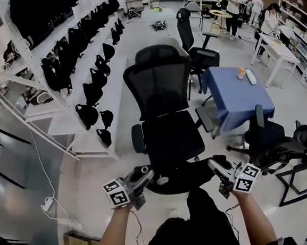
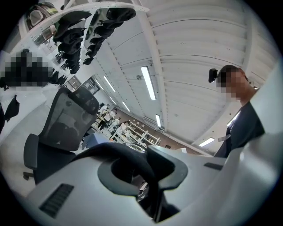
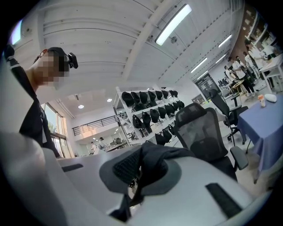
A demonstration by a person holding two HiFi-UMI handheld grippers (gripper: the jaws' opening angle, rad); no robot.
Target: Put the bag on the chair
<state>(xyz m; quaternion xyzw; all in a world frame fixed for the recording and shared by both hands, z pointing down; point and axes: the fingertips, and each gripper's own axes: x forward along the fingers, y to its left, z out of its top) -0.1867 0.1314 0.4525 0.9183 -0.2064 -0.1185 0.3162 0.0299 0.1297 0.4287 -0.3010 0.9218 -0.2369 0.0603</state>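
while the left gripper (image 1: pixel 144 176) has its jaws nearly closed on the strap (image 2: pixel 132 152) and the right gripper (image 1: pixel 216 165) clamps the fabric tight, the bag (image 1: pixel 191 178) hangs before the chair (image 1: pixel 157 82); likely mid-carry, next lift it onto the seat (image 1: pixel 171 137).

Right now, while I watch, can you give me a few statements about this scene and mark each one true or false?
1. The left gripper and the right gripper are both clamped on the black bag. True.
2. The office chair straight ahead is red. False: it is black.
3. The table to the right of that chair has a blue cover. True.
4. The shelves at the left stand bare. False: rows of dark bags sit on them.
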